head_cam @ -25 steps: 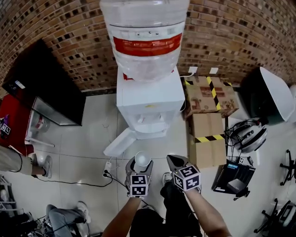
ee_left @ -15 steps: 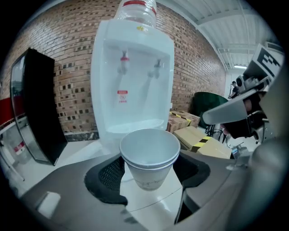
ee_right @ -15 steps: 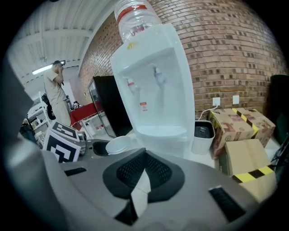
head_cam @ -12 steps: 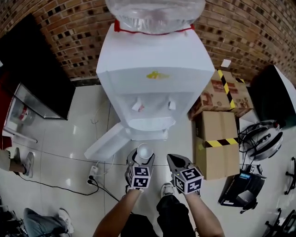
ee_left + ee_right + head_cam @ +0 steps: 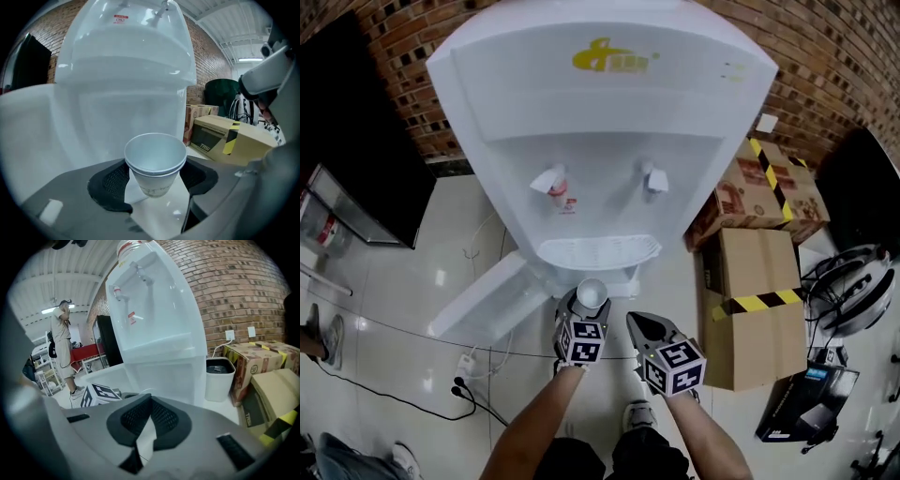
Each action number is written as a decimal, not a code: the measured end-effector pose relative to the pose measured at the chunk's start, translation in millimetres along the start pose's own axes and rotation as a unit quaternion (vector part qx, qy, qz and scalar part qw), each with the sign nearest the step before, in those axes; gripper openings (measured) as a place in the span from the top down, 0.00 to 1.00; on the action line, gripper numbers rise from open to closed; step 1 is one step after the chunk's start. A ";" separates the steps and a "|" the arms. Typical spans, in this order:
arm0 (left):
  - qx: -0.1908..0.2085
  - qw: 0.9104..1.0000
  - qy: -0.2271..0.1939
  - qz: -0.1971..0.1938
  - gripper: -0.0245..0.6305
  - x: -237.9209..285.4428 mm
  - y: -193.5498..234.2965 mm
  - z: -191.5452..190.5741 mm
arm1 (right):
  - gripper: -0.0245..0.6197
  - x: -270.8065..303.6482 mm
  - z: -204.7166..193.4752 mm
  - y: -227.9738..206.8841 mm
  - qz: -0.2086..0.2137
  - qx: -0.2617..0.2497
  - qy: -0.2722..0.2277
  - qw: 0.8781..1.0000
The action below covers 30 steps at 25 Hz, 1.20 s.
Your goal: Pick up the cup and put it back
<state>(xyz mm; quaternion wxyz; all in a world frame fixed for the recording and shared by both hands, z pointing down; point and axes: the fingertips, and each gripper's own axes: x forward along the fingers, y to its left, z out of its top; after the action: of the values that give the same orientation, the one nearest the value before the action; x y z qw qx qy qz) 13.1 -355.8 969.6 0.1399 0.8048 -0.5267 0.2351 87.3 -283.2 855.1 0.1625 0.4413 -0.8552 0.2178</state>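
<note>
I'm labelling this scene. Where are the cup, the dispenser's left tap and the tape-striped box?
cup [image 5: 154,161]: left gripper view, on its inner wall just below the rim.
left tap [image 5: 549,179]: head view, on the tap's body.
box [image 5: 748,265]: head view, on the bare cardboard top above the tape.

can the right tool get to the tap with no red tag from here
Probably yes: the right tool is empty, jaws shut, with nothing between it and that tap; the cup in the left tool sits off to the side.

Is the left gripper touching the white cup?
Touching. The left gripper view shows the left gripper pinching the cup, both black pads pressing its sides.
</note>
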 end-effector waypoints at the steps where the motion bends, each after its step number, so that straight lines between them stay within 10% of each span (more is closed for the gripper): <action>1: 0.005 1.000 -0.002 0.001 0.44 12.7 1.0 -3.8 | 0.94 6.0 -5.1 -3.2 0.002 0.004 -0.002 1.000; 30: 0.011 1.000 -0.020 0.009 0.44 164.6 22.1 -31.2 | 0.94 40.7 -41.7 -41.8 0.007 0.044 -0.020 0.999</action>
<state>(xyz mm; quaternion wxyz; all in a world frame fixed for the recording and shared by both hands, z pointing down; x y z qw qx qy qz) 40.8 -478.8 1082.2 0.1186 0.8060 -0.5340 0.2262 102.6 -311.1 919.3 0.1243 0.4460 -0.8509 0.2481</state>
